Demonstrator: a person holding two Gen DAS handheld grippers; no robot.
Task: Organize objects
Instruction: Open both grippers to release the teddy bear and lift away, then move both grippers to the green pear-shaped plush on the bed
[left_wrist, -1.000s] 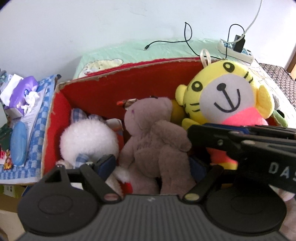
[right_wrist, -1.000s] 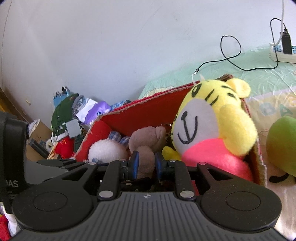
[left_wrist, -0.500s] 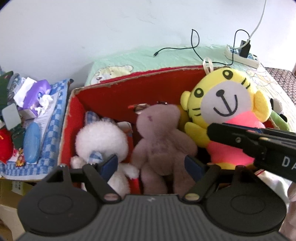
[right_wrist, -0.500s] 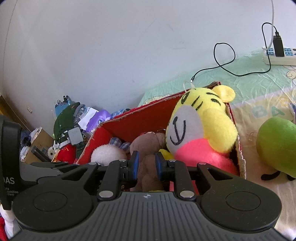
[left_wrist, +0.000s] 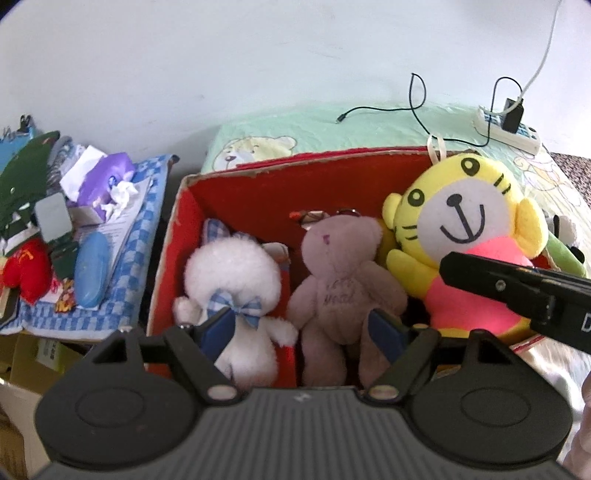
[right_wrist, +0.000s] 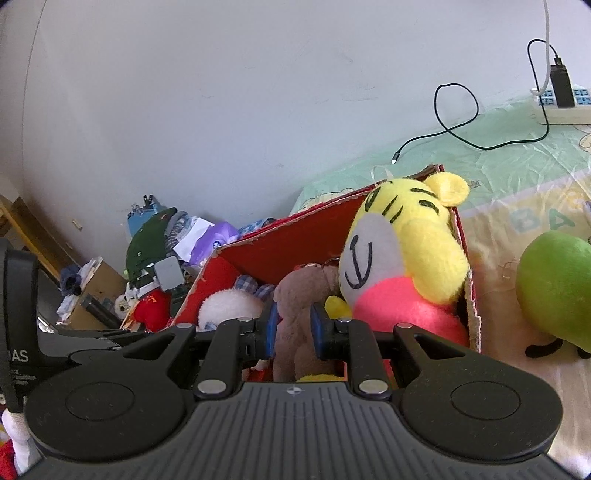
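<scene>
A red-lined cardboard box stands on the bed and holds three plush toys. A white plush lies at its left, a brown bear in the middle, and a yellow tiger sits upright at the right. My left gripper hangs open above the box's near side, its pads apart from the toys. My right gripper has a narrow gap and its jaws are opening. The bear shows behind that gap, nothing gripped. Its finger crosses in front of the tiger's pink body.
A green plush lies on the bed right of the box. A power strip and black cable lie behind. Left of the box a blue checked cloth carries a purple tissue pack, a blue case and clutter.
My left gripper has risen and drawn back, so more of the box shows, and its jaws have narrowed somewhat. The right gripper's gap has widened slightly.
</scene>
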